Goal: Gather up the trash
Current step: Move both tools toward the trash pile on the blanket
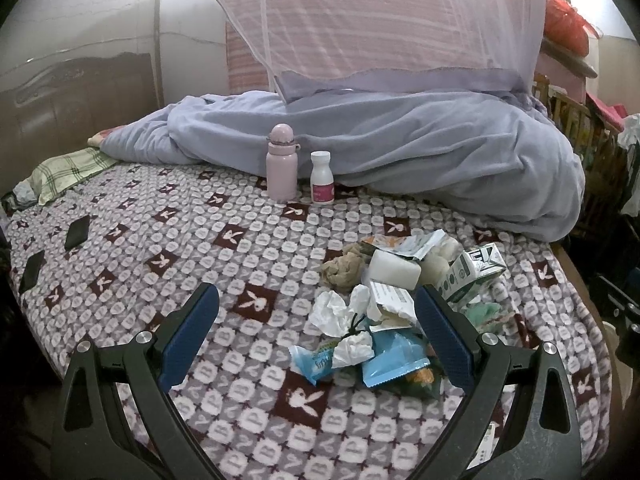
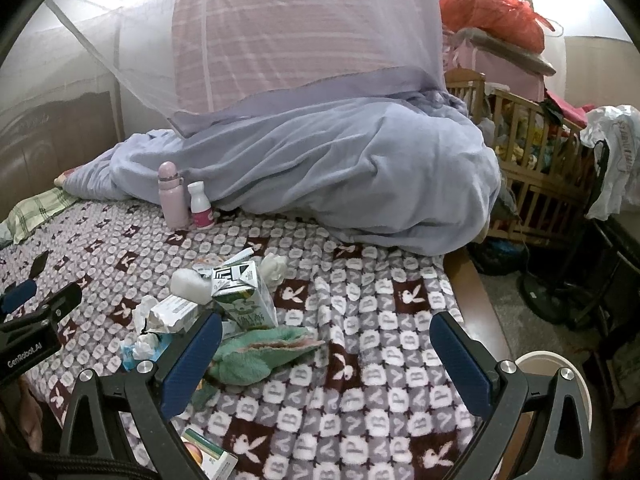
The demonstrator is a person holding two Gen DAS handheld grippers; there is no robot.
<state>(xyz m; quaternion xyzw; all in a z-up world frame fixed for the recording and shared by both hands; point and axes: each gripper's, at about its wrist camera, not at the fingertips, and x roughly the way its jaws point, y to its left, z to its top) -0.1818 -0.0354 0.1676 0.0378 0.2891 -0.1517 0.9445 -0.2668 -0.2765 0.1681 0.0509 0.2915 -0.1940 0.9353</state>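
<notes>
Now, left gripper (image 1: 316, 334): jaws spread wide, nothing held, hovering over the near edge of the trash pile (image 1: 400, 292).
Right gripper (image 2: 326, 350): jaws wide apart, empty, above the patterned blanket (image 2: 360, 412).
Trash pile: wrappers, crumpled tissue (image 1: 340, 312) and a milk carton (image 2: 244, 296) heaped together on the blanket.
Behind: pink bottle (image 1: 281, 162) and white pill bottle (image 1: 321, 178) upright, just beside each other.
</notes>
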